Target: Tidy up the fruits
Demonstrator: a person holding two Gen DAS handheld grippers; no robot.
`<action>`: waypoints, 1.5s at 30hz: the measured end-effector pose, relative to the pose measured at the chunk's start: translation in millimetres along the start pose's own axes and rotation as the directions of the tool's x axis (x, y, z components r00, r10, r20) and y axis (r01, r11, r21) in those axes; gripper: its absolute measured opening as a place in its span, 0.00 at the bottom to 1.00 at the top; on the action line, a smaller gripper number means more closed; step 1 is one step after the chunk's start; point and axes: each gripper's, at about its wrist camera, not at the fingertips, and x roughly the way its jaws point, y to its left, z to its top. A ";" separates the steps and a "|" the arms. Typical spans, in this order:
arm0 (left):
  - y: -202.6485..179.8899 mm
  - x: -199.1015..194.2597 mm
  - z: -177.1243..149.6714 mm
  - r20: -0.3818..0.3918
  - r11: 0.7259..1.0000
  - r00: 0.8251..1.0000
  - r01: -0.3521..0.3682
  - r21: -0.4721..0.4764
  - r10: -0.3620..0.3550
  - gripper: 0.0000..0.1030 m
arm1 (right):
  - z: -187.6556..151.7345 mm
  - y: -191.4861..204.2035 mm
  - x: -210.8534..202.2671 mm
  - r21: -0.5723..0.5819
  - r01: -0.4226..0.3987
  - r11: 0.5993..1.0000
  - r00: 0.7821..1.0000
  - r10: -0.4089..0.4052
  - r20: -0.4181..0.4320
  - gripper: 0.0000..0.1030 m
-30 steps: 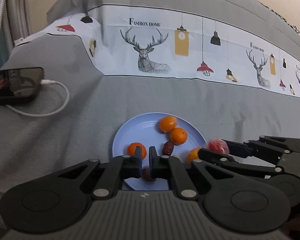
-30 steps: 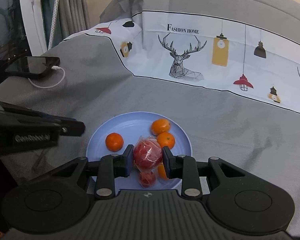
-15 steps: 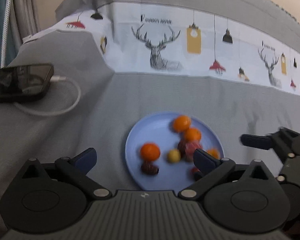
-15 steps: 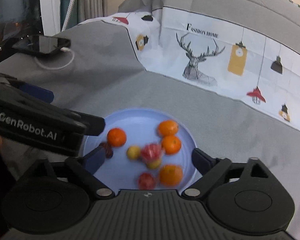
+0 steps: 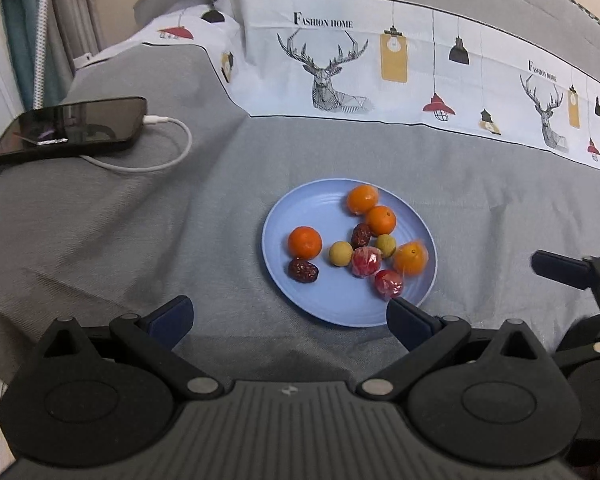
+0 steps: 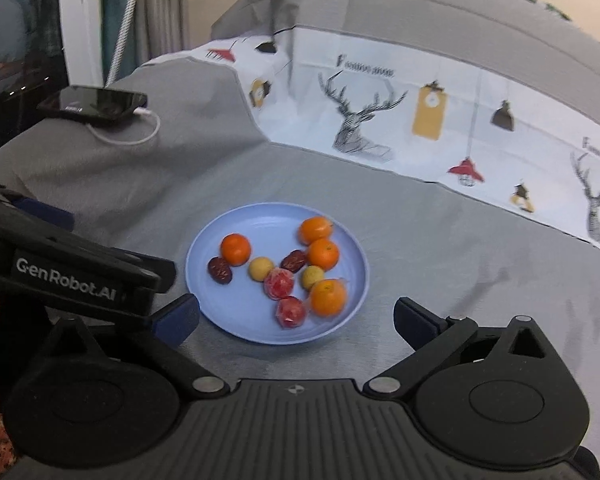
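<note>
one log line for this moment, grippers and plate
left gripper: open, empty | right gripper: open, empty | blue plate: all fruit on it | phone: on bedding, cable plugged in

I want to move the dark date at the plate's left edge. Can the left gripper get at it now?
Probably yes. The left gripper is open and empty, the date lies apart from the nearest orange, and nothing stands between them.
</note>
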 end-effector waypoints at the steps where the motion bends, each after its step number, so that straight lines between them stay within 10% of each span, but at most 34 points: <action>1: 0.2 -2.9 -0.8 0.003 1.000 1.000 -0.004 -0.004 0.004 1.00 | -1.2 0.6 -3.4 0.002 0.007 1.000 1.000 -0.007 0.005 0.99; 45: -7.9 -23.9 -10.7 -0.025 0.996 0.997 -0.075 0.045 0.077 1.00 | -11.0 8.5 -28.6 0.006 0.068 0.998 0.998 -0.068 0.009 0.99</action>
